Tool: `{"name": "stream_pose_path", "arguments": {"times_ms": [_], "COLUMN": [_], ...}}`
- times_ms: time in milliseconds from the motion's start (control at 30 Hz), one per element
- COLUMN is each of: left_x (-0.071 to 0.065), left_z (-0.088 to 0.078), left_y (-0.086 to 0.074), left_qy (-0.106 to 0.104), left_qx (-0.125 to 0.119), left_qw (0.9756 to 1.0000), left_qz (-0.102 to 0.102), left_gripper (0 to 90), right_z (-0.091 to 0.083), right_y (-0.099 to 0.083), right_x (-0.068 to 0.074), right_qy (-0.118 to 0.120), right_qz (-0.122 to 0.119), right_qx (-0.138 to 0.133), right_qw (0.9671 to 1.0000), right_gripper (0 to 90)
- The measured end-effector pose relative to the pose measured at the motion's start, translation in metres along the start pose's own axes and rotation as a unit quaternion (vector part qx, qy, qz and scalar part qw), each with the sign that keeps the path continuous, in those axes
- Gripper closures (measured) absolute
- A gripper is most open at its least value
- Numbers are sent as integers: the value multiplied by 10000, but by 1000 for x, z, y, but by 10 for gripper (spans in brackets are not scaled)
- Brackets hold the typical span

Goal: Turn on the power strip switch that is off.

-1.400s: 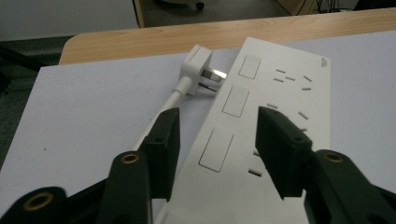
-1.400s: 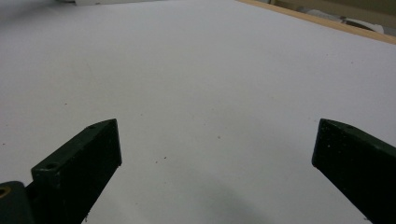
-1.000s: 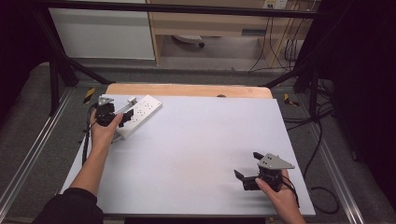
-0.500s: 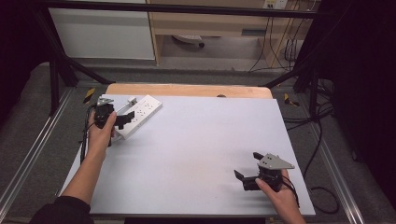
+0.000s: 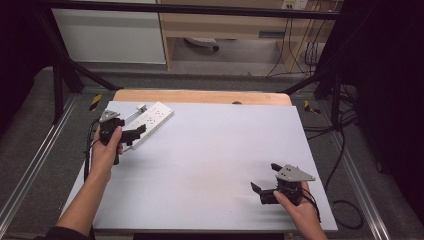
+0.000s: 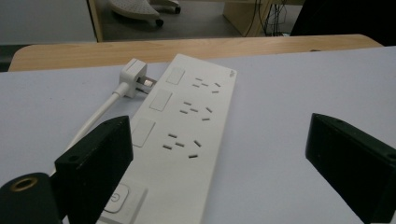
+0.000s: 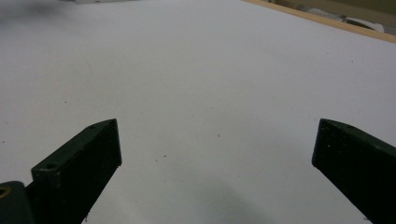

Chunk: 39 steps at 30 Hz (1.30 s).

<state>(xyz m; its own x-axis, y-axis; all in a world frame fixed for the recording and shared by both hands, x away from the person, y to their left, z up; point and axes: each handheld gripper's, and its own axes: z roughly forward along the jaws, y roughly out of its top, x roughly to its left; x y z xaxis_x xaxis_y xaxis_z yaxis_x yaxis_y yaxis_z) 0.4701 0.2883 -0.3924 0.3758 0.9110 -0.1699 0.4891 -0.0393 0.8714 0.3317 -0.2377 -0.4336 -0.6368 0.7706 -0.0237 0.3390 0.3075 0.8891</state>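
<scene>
We are holding the left gripper [image 5: 134, 134] at the near end of the white power strip [image 5: 151, 123], which is lying on the far-left part of the worktop [image 5: 215, 150] with its plug [image 6: 135, 78] and white cable [image 6: 100, 112] resting just beside it. In the left gripper view the jaws are standing wide apart with nothing between them, one hanging over the strip's switch end, the other over bare surface. We are resting the right gripper [image 5: 262, 192] well away near the front right corner, its jaws also apart and empty. We are judging the risk this way: if we are closing from this offset, one jaw could be catching the strip's edge and skidding it sideways, or pressing the power button [image 6: 116, 198], or snagging the loose cable alongside.
</scene>
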Motion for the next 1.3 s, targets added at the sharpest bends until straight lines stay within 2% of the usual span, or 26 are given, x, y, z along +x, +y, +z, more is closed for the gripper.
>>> {"name": "stream_pose_path", "arguments": {"times_ms": [67,133,300,367,500,700,1033,1300], "left_x": [-4,-8,-19,-23,-29,-33,-38,-40], "left_z": [-6,-12,-28,-35,-45,-59,-81,-99], "left_y": [1,3,5,2,-7,-19,-29,-44], "left_qy": [-142,-200,-283,-319,-346,-387,-334,-387], "left_qx": [-13,-53,-167,-266,-254,-232,-207,-254], "left_qw": [9998,9997,9995,9991,9990,9989,9985,9983], "left_qz": [-102,-120,11,14,98,107,368,357], "left_gripper": [84,84,89,87,91,92,96,96], "right_z": [0,-1,-1,0,1,1,1,1], "right_y": [0,0,1,1,1,1,1,1], "right_x": [0,0,1,1,1,1,0,1], "right_qy": [-3,0,-37,-36,-17,-14,-26,-21], "right_qz": [-14,-7,5,-16,-19,-32,-15,-8], "right_qx": [2,2,-22,-9,3,3,13,14], "right_qw": [10000,10000,10000,10000,10000,10000,10000,10000], "right_gripper": [19,19,19,19,19,19,19,19]}}
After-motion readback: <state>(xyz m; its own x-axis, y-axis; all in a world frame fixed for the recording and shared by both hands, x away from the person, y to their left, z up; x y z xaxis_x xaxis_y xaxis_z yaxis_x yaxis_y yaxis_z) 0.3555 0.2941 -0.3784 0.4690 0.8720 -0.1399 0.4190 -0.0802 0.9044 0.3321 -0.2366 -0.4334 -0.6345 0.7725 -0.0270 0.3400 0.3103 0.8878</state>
